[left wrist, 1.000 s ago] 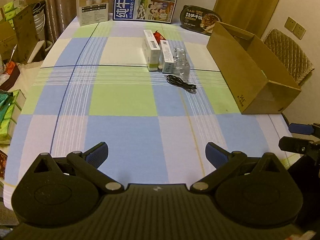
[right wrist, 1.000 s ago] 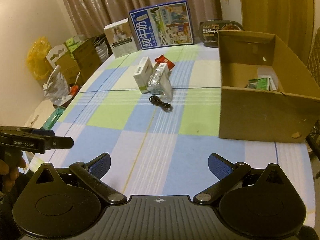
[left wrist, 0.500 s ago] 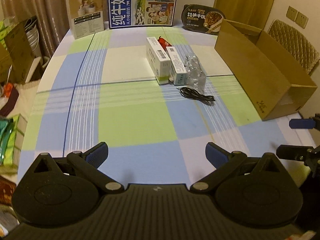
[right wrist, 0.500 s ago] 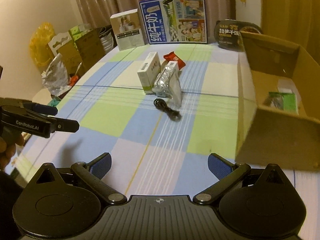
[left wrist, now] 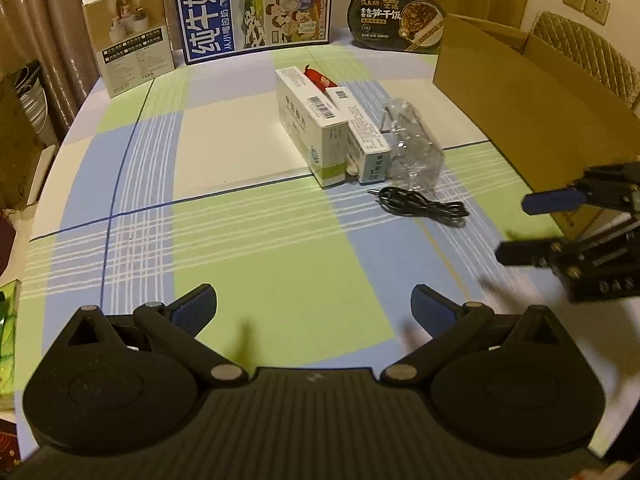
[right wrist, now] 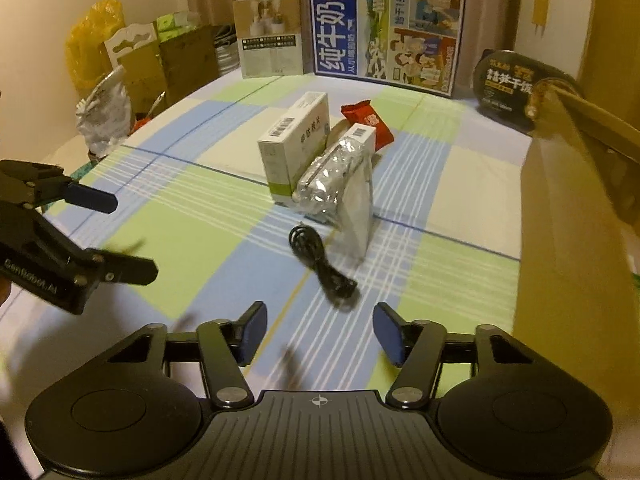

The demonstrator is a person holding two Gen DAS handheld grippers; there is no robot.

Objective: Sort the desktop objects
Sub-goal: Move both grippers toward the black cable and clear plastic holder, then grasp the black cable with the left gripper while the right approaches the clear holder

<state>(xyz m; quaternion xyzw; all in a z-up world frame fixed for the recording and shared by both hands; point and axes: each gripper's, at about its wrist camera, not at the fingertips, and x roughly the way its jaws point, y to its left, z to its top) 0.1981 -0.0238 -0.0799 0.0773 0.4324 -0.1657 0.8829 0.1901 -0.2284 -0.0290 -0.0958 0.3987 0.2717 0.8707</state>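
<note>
The right gripper (right wrist: 318,336) hung low over the checked surface (right wrist: 192,240) with its jaws wide and empty, the coiled black cable (right wrist: 320,264) lying just ahead of them. The left gripper (left wrist: 314,308) was likewise wide and empty, set further back from the cluster. The cable looked like the nearest thing to sort, and probably belonged in the cardboard box (right wrist: 572,264) standing at the right. To take it well, the jaws should straddle the bunched middle of the coil rather than a loose end, come right down to the cloth, and close on several strands at once so nothing trails. Just beyond the cable stood a crinkled clear packet (right wrist: 336,176) leaning against a small white carton (right wrist: 358,148), with a larger white carton (right wrist: 292,140) beside it and a red snack pack (right wrist: 366,120) behind; a deep approach could nudge these over. At the far edge stood a milk carton (right wrist: 384,28), a pale box (right wrist: 270,32) and a black meal tray (right wrist: 508,84), all well apart from the work.
</note>
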